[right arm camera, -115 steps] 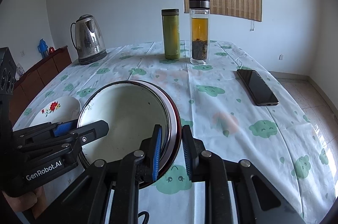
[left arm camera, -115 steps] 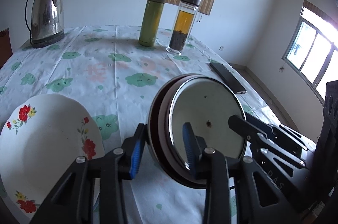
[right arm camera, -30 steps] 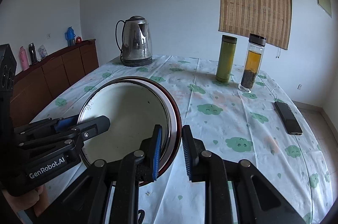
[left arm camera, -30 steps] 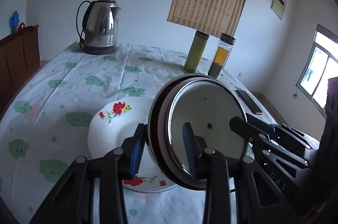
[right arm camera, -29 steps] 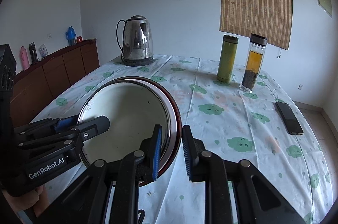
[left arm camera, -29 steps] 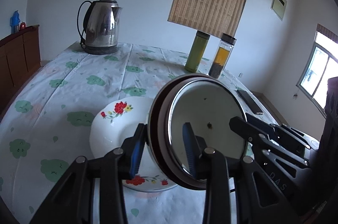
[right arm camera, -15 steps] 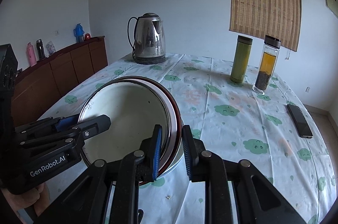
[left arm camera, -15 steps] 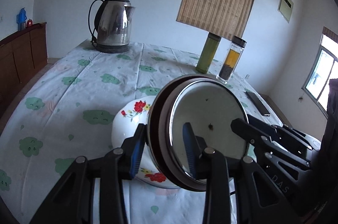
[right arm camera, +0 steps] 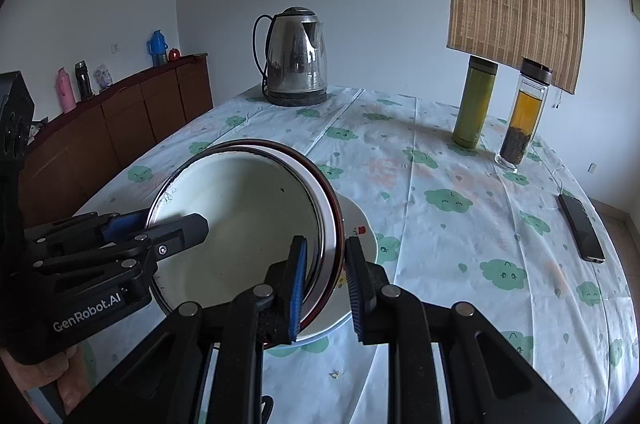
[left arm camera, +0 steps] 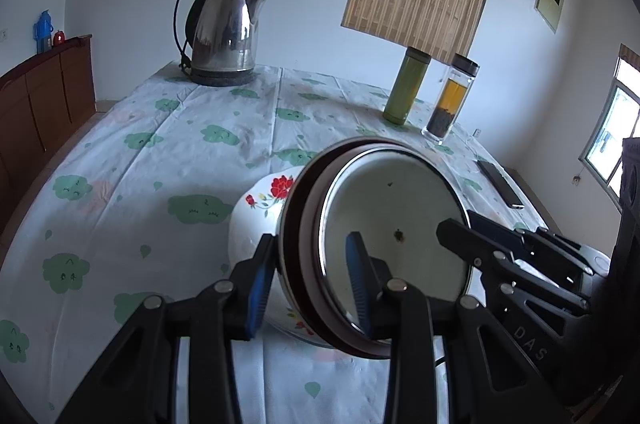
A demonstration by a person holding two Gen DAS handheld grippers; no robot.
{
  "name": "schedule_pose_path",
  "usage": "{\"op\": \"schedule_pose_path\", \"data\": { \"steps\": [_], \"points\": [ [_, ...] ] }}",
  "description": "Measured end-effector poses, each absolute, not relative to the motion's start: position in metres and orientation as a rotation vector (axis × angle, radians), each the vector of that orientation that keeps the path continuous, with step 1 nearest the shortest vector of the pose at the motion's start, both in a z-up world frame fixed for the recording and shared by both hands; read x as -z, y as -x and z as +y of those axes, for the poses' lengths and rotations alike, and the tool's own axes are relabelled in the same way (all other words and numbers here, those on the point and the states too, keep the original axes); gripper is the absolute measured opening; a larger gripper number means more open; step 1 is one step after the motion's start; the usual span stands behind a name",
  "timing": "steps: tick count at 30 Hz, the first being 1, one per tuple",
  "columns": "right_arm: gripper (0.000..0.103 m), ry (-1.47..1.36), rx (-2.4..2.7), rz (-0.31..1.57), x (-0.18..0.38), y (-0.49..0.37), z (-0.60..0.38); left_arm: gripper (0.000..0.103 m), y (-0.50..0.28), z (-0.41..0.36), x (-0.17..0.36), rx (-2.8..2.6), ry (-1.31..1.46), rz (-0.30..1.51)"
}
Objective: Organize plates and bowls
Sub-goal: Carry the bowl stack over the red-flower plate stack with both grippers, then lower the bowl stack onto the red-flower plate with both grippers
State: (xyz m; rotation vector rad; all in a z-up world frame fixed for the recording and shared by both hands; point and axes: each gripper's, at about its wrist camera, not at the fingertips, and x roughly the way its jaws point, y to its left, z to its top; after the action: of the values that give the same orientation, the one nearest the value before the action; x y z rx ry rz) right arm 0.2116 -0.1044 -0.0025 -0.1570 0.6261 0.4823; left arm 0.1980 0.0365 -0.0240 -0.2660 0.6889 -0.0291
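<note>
Cloud-printed cloth covers the bench [left arm camera: 192, 152] in the left wrist view, where the left tool [left arm camera: 310, 278] is clenched on the near rim of the enamel bowl [left arm camera: 394, 208], one blue pad outside the dark red wall and one inside, the bowl tilted up just above the flowered plate [left arm camera: 260, 200] that lies beyond and below the tool, while the right tool [left arm camera: 460, 232] grips the bowl's far rim. From the right wrist view, the right tool [right arm camera: 325, 278] is likewise clamped on the bowl [right arm camera: 248, 220] at its right rim, the plate [right arm camera: 362, 224] showing just under and beyond its fingers, and the left tool [right arm camera: 160, 224] bites the opposite rim, with a kettle [right arm camera: 296, 58] well beyond.
</note>
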Motion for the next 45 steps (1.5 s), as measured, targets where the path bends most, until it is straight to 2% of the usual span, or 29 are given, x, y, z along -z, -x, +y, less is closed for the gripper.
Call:
{"op": "schedule_pose_path", "data": {
  "steps": [12, 29, 40, 45],
  "points": [
    [0.021, 0.195, -0.484, 0.654, -0.001, -0.221, -0.1, 0.033, -0.209, 0.04, 0.029, 0.064, 0.28, 0.763],
    [0.021, 0.266, -0.569, 0.829, 0.004, -0.267, -0.088, 0.033, -0.234, 0.051, 0.032, 0.117, 0.298, 0.886],
    [0.021, 0.327, -0.578, 0.837, -0.003, -0.279, -0.078, 0.037, -0.244, 0.056, 0.037, 0.143, 0.322, 0.907],
    [0.023, 0.232, -0.644, 0.961, 0.001, -0.309, -0.086, 0.041, -0.253, 0.061, 0.035, 0.183, 0.352, 0.927]
  ]
}}
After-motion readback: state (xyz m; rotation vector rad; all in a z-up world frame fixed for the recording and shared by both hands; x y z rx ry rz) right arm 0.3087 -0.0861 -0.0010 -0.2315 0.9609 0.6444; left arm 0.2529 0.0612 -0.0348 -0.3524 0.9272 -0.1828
